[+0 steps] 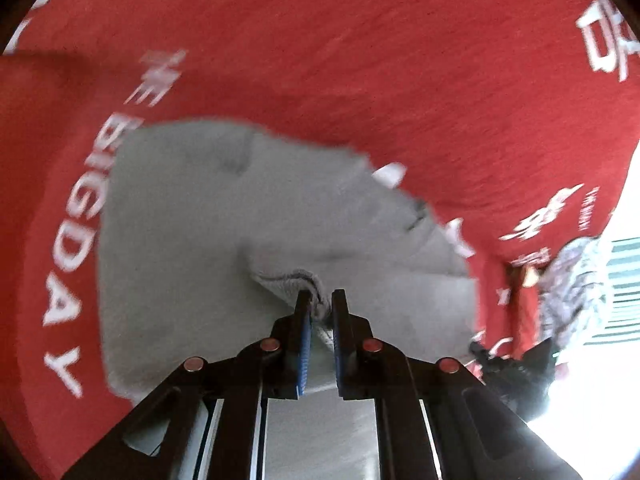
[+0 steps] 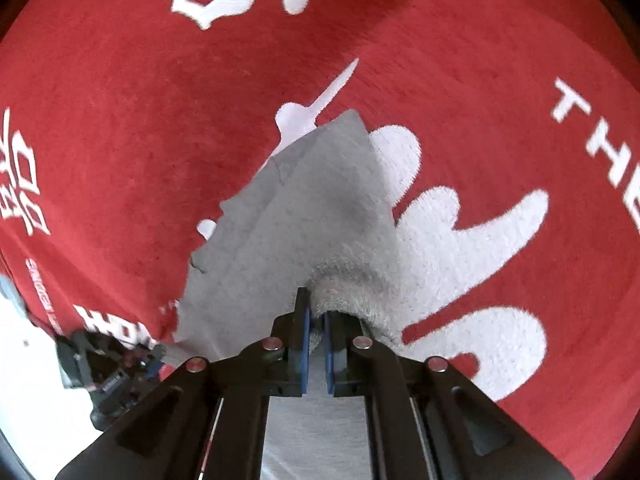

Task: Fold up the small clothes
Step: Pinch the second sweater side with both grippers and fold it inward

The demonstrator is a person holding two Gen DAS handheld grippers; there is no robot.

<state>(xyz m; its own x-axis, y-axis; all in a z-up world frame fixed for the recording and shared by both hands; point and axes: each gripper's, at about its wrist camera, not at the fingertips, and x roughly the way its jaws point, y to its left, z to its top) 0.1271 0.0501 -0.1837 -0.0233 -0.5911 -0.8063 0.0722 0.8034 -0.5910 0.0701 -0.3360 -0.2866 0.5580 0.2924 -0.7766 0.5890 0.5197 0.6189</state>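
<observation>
Two views show one small grey knitted garment (image 1: 248, 216) lying on a red cloth with white printed letters (image 1: 360, 60), which covers the surface.

From the left wrist, the left claw (image 1: 321, 300) is clenched on a bunched, ribbed edge of the grey garment; the fabric is squeezed between the two blue pads (image 1: 305, 344). The rest of the garment spreads away from the claw, up and to the left, with some soft creases. White letters on the red cloth curve along its left side and are partly covered by it. At the right edge of this view a bright area and some patterned fabric (image 1: 576, 280) are seen, too blurred to describe further.

From the right wrist, the right claw (image 2: 316, 312) is also clenched on a thick ribbed edge of the same grey garment (image 2: 304, 208), held between its blue pads (image 2: 306, 340). The garment narrows away from the claw toward a pointed corner, lying over a large white printed figure. At the lower left, the other black claw (image 2: 120, 364) is seen near the edge of the red cloth (image 2: 120, 100).
</observation>
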